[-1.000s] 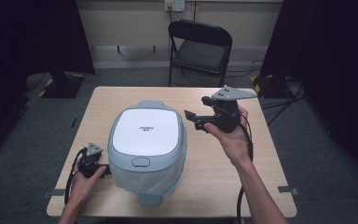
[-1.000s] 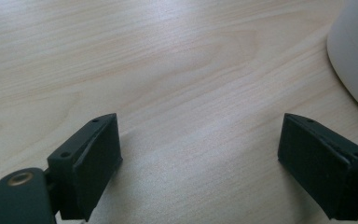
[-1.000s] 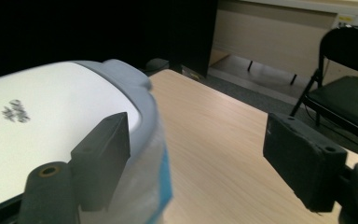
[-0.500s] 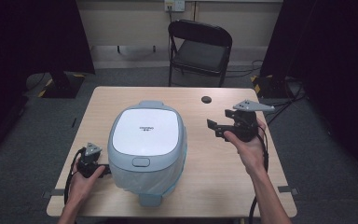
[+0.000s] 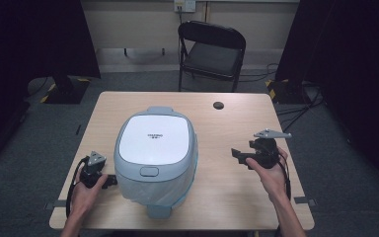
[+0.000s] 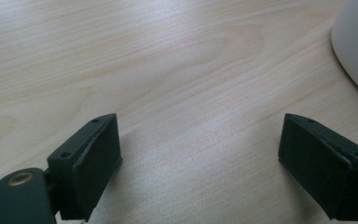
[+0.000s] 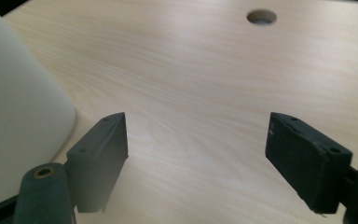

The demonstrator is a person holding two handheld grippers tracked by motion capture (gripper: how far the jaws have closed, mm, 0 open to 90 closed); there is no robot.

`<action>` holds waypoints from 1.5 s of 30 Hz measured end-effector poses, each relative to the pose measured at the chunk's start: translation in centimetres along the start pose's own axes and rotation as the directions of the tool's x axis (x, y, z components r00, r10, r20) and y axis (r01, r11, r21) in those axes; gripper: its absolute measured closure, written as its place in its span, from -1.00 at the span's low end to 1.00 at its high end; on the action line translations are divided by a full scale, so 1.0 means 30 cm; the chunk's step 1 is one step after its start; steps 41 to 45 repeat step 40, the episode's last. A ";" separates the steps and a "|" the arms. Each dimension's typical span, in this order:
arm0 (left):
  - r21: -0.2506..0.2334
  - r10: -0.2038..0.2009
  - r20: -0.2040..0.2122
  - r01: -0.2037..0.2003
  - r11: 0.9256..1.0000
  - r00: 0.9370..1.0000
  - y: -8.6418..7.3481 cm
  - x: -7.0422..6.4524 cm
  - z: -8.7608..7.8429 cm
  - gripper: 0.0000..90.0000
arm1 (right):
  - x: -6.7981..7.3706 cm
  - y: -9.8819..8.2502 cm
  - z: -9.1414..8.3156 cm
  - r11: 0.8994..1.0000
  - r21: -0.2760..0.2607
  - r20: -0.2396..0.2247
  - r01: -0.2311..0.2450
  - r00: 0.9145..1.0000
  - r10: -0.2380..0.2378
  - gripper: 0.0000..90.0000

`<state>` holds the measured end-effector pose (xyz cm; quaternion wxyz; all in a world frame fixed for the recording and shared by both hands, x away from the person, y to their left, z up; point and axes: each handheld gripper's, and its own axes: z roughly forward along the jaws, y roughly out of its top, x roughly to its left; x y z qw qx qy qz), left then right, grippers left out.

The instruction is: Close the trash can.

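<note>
Near the front edge of the table [image 5: 237, 207], the left gripper [image 5: 109, 180] is resting with its jaws spread wide and holding nothing, just beside the lower left flank of the rice cooker [image 5: 155, 153], while the right gripper [image 5: 237, 156] is hovering off the cooker's right side, its jaws likewise apart and empty. The cooker is sitting at the middle of the surface with its white lid [image 5: 153, 140] shut and its release button [image 5: 149, 171] facing the front edge; it is looking bulky, rigid and probably heavy, with smooth rounded plastic walls likely to slip in a pinch, so the button or the protruding tabs are offering the surest purchase. Farther back, a small round hole [image 5: 218, 105] is showing near the far edge, with a folding chair [image 5: 211, 49] standing beyond the table.
</note>
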<state>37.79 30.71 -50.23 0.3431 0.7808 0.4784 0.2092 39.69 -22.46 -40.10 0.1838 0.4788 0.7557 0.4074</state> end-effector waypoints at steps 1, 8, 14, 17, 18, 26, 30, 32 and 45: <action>0.000 -0.002 -0.002 0.002 1.000 1.000 0.000 -0.001 0.000 -0.73 | -0.008 -0.012 0.002 1.000 0.005 0.002 -0.006 1.000 0.006 -0.56; 0.001 -0.003 -0.003 0.003 1.000 1.000 0.000 -0.001 -0.001 -0.73 | -0.056 -0.108 0.034 0.997 0.063 0.041 -0.035 0.999 0.032 -0.57; 0.004 -0.008 -0.014 0.008 1.000 1.000 0.001 -0.006 0.000 -0.74 | -0.087 -0.186 0.067 0.989 0.133 0.059 -0.057 0.997 0.050 -0.59; 0.004 -0.008 -0.014 0.008 1.000 1.000 0.001 -0.006 0.000 -0.74 | -0.093 -0.215 0.090 0.988 0.147 0.069 -0.050 0.997 0.040 -0.58; 0.004 -0.008 -0.014 0.008 1.000 1.000 0.001 -0.006 0.000 -0.74 | -0.095 -0.218 0.094 0.988 0.146 0.079 -0.055 0.996 0.043 -0.59; 0.005 -0.010 -0.016 0.010 1.000 1.000 0.000 -0.006 0.000 -0.74 | -0.103 -0.261 0.139 0.986 0.166 0.147 -0.027 0.989 0.002 -0.62; 0.005 -0.016 -0.021 0.016 1.000 1.000 0.000 -0.009 -0.002 -0.74 | -0.100 -0.278 0.145 0.991 0.133 0.165 0.002 0.986 -0.025 -0.70; 0.003 -0.018 -0.018 0.018 1.000 1.000 -0.001 -0.009 -0.001 -0.75 | -0.103 -0.291 0.149 0.995 0.094 0.162 0.012 0.986 -0.027 -0.72; 0.006 -0.014 -0.015 0.014 1.000 1.000 0.000 -0.007 -0.001 -0.76 | -0.103 -0.291 0.149 0.995 0.094 0.163 0.013 0.986 -0.029 -0.72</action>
